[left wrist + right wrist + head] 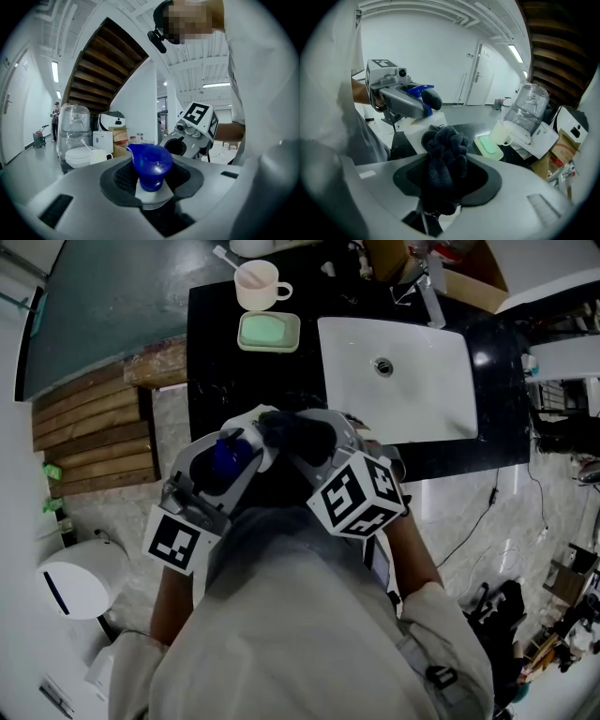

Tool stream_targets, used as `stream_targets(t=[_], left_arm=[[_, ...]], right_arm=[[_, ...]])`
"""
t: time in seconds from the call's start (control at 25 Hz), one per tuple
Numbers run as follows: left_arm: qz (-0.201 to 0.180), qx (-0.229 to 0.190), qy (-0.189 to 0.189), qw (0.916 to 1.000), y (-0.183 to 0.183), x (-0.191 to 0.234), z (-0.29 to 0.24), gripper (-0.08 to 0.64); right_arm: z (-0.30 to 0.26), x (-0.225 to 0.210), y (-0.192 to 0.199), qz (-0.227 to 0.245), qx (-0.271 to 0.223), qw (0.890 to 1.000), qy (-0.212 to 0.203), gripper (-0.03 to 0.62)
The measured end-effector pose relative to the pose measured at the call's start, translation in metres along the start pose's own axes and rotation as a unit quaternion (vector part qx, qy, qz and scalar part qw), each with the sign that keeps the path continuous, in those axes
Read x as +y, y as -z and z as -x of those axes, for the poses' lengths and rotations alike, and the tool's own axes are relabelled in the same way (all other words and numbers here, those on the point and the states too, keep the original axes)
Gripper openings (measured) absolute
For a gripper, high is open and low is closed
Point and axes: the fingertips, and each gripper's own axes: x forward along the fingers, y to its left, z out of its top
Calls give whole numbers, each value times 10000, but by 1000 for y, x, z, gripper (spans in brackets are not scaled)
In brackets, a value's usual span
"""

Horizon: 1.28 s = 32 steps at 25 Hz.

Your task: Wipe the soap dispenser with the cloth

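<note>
Black worktop (214, 362) with a white sink (417, 404) set into it fills the top of the head view, and a mug (258, 285) and a green soap dish (268, 332) stand at its upper left. Lower down, at the centre of the frame and off the near edge of the worktop, the person holds both tools up in front of the chest. The left tool (152, 185) has its jaws part open and clamped on the soap dispenser (149, 165), whose blue pump head stands up between the pads. The right tool (440, 190) is closed on the bunched dark cloth (444, 152), which sticks out past its jaws. The cloth is near the dispenser, and the right gripper view suggests a gap between them. The step in hand looks like the approach before wiping. Next, the cloth should be pressed against the exposed pump and body and rubbed over them while the left tool holds steady, with care not to knock the dispenser loose.
</note>
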Motion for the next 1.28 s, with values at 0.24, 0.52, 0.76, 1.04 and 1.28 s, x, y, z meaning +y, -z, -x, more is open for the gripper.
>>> stream_targets(t=[0.24, 0.52, 0.76, 1.04, 1.28], left_arm=[[-27, 27, 14, 10000, -1, -1, -5, 138], [-37, 50, 29, 10000, -1, -2, -7, 138], [-49, 42, 38, 10000, -2, -3, -8, 138], [-152, -7, 126, 9998, -8, -5, -16, 138], [-113, -45, 140, 9998, -11, -4, -27, 138]], right_arm=[[-1, -3, 6, -51, 10, 10000, -25, 155], [-4, -4, 12, -139, 0, 9999, -18, 155], [-9, -5, 21, -234, 84, 9997, -18, 154], [-20, 1, 40, -319, 299, 9989, -150, 155], [-31, 5, 54, -442, 413, 9980, -159, 155]])
